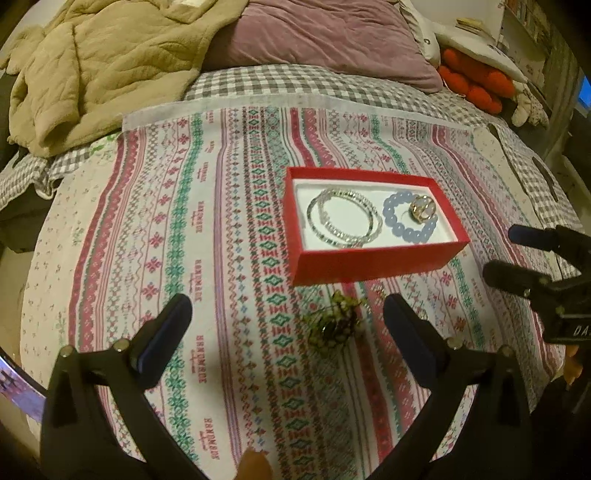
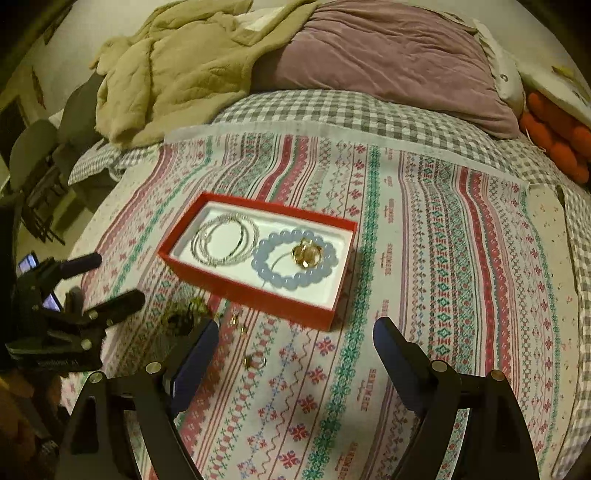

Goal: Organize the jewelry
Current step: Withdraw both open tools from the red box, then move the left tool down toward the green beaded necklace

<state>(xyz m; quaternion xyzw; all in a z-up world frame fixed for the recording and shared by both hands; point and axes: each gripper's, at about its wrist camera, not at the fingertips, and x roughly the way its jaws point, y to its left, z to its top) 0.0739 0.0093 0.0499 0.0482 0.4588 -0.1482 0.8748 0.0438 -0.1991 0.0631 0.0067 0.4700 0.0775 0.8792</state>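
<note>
Red cardboard, a shallow rectangular box (image 1: pixel 373 264) with a white lining, sits right of centre in your left wrist view and left of centre in your right one. Inside it, on the left, lies a coiled bracelet of small clear beads (image 1: pixel 344 218); on the right lies a bracelet of round pale blue beads (image 1: pixel 408 221) with a gold-coloured ring (image 1: pixel 421 208) resting on top of it.

Just below the box in your left view, a dark green beaded piece with a dark stone (image 1: pixel 334 325) lies loose on the cloth, between your left gripper's (image 1: pixel 288 325) two fingers, which stand wide apart and do not touch it. In your right view a small gold ring (image 2: pixel 255 361) and another small gold piece (image 2: pixel 236 321) lie loose on the cloth below the box, near the left finger.

Your right gripper (image 2: pixel 291 343) is also spread wide with nothing held between its pads, only cloth.

Everything rests on a white cloth with red, green and pink stitched-pattern stripes (image 1: pixel 207 229), spread over a grey-and-white checked bedsheet (image 1: pixel 280 83). At the top of both frames lie a crumpled beige fleece blanket (image 1: pixel 96 66) and a mauve pillow (image 1: pixel 325 33); orange-red plush (image 1: pixel 476 81) shows at upper right.
</note>
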